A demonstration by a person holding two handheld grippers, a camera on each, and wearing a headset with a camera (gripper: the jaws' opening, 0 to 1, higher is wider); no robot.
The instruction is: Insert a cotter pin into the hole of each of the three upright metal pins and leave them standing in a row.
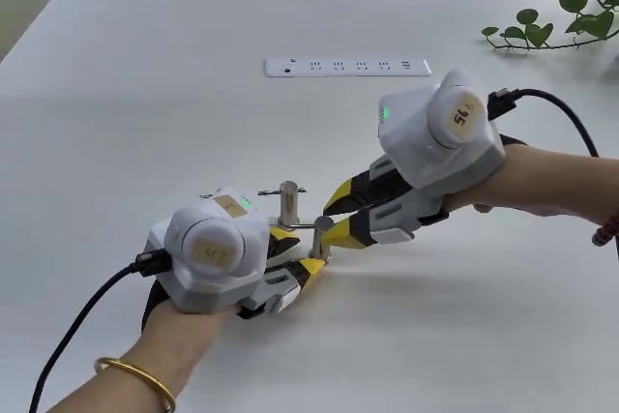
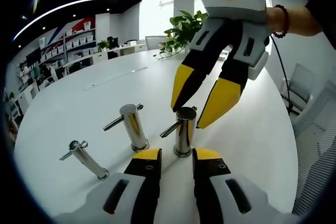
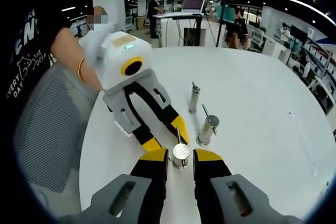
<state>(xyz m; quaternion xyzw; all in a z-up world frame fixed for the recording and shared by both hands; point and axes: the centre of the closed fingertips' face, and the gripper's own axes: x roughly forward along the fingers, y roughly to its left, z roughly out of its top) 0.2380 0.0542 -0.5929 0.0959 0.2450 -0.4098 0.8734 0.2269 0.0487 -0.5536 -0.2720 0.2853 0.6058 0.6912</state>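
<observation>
On the desk, the left gripper stands open, its jaws flanking the base of the nearest pin. The right gripper brackets that pin's top; whether it grips cannot be told. Three pins stand in a row, one cotter through each. Beyond lies one power strip, with one plant at the far right corner.

Right claw and left claw crowd the pin; table open.

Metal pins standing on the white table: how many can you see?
3, in a row. The first pin stands at the jaws of the left gripper, the second pin beside it, the third pin at the far end. None seem hidden.
</observation>
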